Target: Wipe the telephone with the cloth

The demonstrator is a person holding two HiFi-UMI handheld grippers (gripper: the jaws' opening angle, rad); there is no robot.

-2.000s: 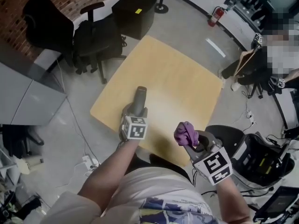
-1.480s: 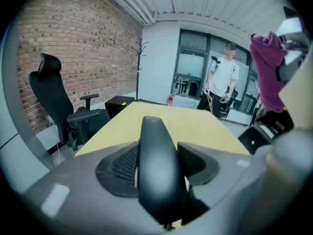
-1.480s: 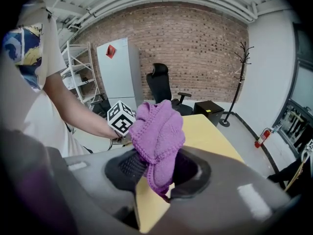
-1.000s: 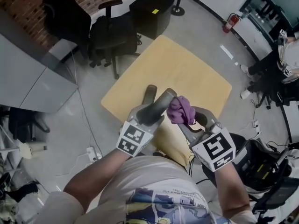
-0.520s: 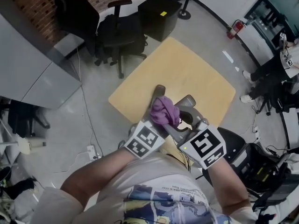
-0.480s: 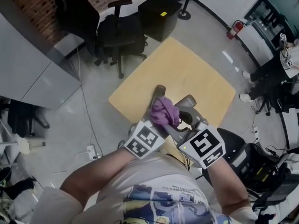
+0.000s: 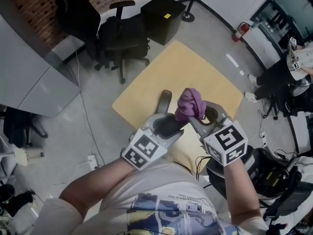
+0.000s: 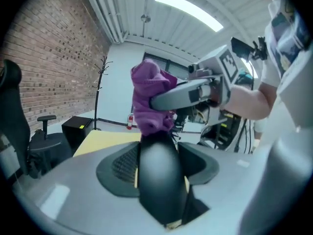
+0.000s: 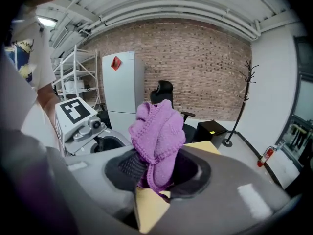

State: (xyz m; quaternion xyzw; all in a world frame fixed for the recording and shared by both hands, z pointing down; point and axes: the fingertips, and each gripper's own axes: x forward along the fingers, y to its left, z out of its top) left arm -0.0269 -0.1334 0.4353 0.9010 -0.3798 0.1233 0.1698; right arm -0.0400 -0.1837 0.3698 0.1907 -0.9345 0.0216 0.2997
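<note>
My left gripper is shut on a black telephone handset, which sticks out past the jaws over the yellow table. In the left gripper view the handset fills the gap between the jaws. My right gripper is shut on a bunched purple knitted cloth. The cloth rests against the far end of the handset. In the right gripper view the cloth stands up between the jaws, with the left gripper's marker cube to its left.
Black office chairs and a black box stand beyond the table. A grey cabinet is at the left. A red fire extinguisher and cables with equipment lie at the right.
The right gripper has drawn the cloth from over the middle of the handset to the right, towards its far end. The left gripper has risen slightly with the handset.
</note>
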